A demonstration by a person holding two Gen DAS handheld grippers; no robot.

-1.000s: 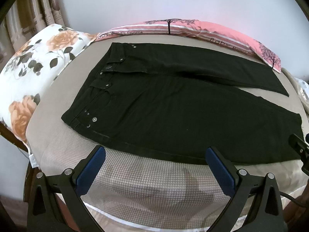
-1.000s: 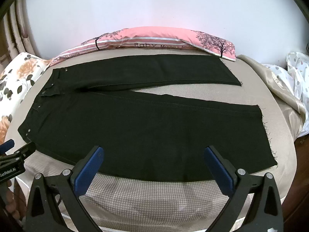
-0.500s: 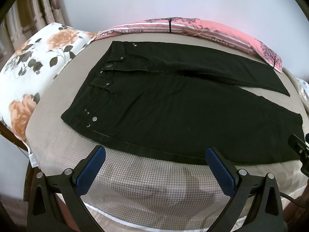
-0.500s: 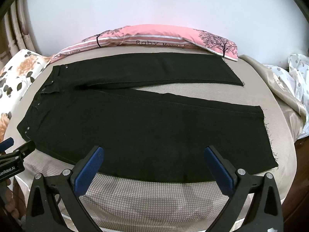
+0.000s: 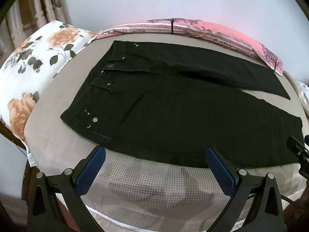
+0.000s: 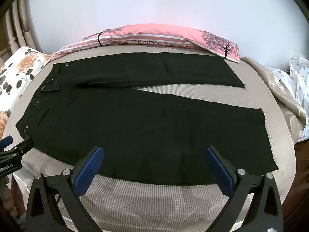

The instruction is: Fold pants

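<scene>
The black pants [image 5: 173, 116] lie flat and unfolded on the beige textured bed cover [image 5: 144, 189], front side up — waistband toward the left, hems toward the right. The two legs are spread in a narrow V, the far leg [image 6: 154, 71] running straight along the back and the near leg [image 6: 154, 135] angling toward the front edge, with a wedge of cover showing between them. Silver rivets and a button [image 5: 110, 65] dot the waistband and pockets, and the near hem [image 6: 268, 135] is frayed — loose threads stick out.
</scene>
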